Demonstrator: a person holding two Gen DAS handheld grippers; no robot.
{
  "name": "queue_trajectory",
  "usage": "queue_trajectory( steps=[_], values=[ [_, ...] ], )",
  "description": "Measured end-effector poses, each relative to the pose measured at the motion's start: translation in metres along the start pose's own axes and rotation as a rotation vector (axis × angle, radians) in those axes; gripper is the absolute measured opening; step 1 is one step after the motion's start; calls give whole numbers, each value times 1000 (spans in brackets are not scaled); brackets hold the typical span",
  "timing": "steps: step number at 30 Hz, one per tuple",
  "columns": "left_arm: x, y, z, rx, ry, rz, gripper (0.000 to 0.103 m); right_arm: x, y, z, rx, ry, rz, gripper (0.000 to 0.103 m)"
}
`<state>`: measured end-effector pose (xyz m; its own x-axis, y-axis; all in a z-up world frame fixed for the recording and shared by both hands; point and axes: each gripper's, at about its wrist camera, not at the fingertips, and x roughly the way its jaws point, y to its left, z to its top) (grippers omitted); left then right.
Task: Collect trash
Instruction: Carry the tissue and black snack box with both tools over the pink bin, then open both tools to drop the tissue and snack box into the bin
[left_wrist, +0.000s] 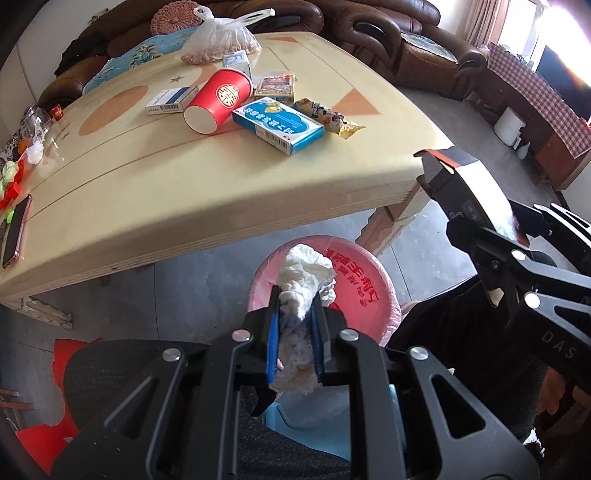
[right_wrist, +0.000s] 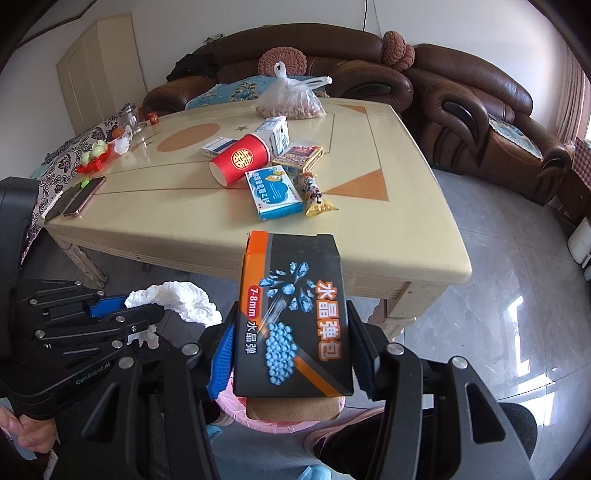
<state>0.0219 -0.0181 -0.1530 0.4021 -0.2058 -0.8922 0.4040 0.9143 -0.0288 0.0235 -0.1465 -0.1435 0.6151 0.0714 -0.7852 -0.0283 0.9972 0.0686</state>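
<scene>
Counting outward from the one red paper cup (right_wrist: 240, 159) on the bench (right_wrist: 166, 206): four small boxes, one snack wrapper (right_wrist: 314, 194), one plastic bag (right_wrist: 293, 96), one phone (right_wrist: 84, 196). Each of two grippers holds one item.

A crumpled white tissue (left_wrist: 303, 280) is sitting pinched between blue pads, hanging directly over a bin lined with a pink bag (left_wrist: 354, 291) that is standing on the floor beside the table. A black and orange box (right_wrist: 291, 317) printed with blue beads is being held upright above that same bin. On the table, a red paper cup (left_wrist: 218, 101) is lying on its side, touching a blue and white box (left_wrist: 279, 123), with a yellow snack wrapper (left_wrist: 330, 118) lying just beside it.
</scene>
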Motion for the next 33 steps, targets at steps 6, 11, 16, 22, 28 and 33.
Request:
queue_trajectory(
  steps=[6, 11, 16, 22, 28, 33],
  values=[
    [32, -1, -6, -4, 65, -19, 16, 28, -2, -13, 17, 61, 8, 52],
    [63, 0, -13, -28, 130, -46, 16, 55, -4, -24, 30, 117, 8, 52],
    [97, 3, -18, -43, 206, -52, 15, 86, -7, -37, 44, 180, 15, 52],
    [140, 6, -20, -67, 304, -58, 15, 122, -9, -48, 46, 253, 23, 52],
    [185, 11, -22, -96, 406, -61, 15, 162, -17, -61, 55, 330, 28, 52],
    [219, 14, -27, -119, 486, -64, 15, 188, -19, -73, 50, 386, 30, 52]
  ],
)
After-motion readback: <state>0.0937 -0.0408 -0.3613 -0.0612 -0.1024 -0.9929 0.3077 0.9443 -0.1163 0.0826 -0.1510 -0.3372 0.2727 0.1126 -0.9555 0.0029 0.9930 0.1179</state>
